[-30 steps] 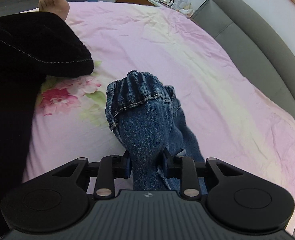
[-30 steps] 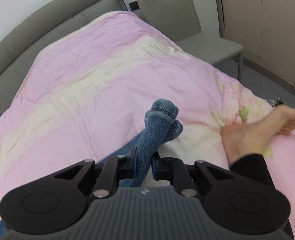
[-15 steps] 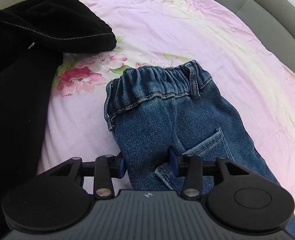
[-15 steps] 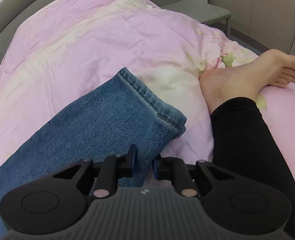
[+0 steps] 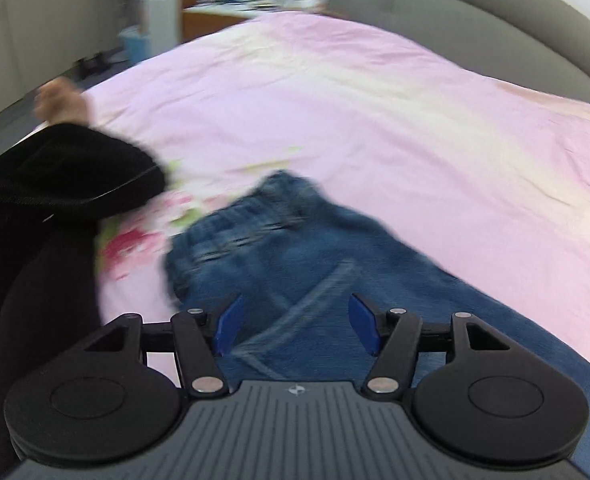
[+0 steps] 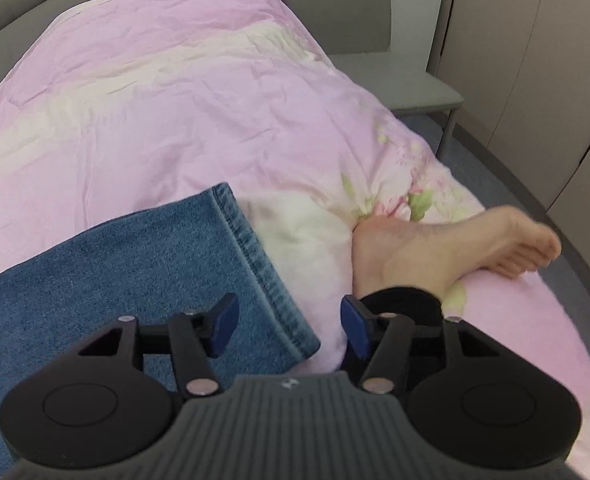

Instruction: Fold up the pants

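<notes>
Blue denim pants lie flat on the pink bed cover. In the left wrist view I see their elastic waistband [image 5: 251, 220] and a back pocket, blurred by motion. My left gripper [image 5: 295, 326] is open and empty just above the seat of the pants. In the right wrist view the hemmed leg end [image 6: 251, 264] lies flat. My right gripper [image 6: 289, 326] is open and empty over the hem corner, with nothing between its blue pads [image 6: 225, 326].
The person's black-clad leg [image 5: 47, 216] lies left of the waistband, and a bare foot [image 6: 447, 252] rests right of the hem. A grey headboard [image 5: 475, 20] runs along the far side. A grey chair [image 6: 375, 60] stands beyond the bed's edge.
Both grippers have let go of the pants and opened wide. The pants, first held bunched up, now lie spread flat on the bed. The left gripper has pulled back.
</notes>
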Demonstrator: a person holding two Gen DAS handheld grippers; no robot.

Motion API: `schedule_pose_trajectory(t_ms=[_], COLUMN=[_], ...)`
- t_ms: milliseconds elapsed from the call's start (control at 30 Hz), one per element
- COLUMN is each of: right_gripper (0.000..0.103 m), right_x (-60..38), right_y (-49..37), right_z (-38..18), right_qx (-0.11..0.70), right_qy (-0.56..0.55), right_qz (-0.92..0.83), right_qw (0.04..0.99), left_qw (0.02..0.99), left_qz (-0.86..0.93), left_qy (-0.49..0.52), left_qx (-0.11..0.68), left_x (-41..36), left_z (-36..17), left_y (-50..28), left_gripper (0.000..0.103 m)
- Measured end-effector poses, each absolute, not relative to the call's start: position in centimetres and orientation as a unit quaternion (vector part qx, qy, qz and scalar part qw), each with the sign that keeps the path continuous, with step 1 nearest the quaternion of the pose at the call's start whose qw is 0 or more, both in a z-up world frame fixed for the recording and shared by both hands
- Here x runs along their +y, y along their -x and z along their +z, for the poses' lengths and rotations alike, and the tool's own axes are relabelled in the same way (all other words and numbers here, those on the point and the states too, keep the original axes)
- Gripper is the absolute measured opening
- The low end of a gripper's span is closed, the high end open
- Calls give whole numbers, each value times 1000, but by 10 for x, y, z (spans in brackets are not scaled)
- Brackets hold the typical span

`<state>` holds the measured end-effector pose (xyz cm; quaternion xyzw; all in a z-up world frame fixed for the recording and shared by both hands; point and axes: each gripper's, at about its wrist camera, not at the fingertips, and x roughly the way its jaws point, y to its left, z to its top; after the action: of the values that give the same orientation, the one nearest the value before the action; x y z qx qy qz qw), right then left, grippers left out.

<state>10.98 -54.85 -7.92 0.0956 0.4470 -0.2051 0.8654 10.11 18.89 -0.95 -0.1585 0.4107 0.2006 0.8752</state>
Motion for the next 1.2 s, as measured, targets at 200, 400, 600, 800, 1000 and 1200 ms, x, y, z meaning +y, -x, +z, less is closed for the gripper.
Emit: schedule_pose_trajectory(t_ms=[200, 400, 600, 800, 1000, 1200], right_gripper=[55, 55, 50, 20, 19, 47], right_x=[-546, -547, -568, -568, -577, -590], right_y=[-152, -211, -246, -251, -270, -270], right_z=[-73, -97, -125, -116, -127, -130], right_qx=[447, 467, 493, 472, 475, 494], right_qy=[-83, -58, -95, -77, -104, -132], right_qz=[-139, -122, -111, -72, -77, -90], right_qw=[880, 874, 858, 875, 870, 855], left_qw=[903, 897, 886, 887, 889, 894], left_qz=[60, -10, -17, -17, -4, -13], left_qy=[95, 57, 52, 35, 39, 15], left_qx=[414, 439, 461, 461, 456, 447], left_x=[129, 83, 66, 54, 49, 39], left_z=[-8, -35, -60, -72, -67, -57], left_y=[-138, -175, -204, -216, -214, -199], left_gripper=[70, 70, 70, 70, 68, 68])
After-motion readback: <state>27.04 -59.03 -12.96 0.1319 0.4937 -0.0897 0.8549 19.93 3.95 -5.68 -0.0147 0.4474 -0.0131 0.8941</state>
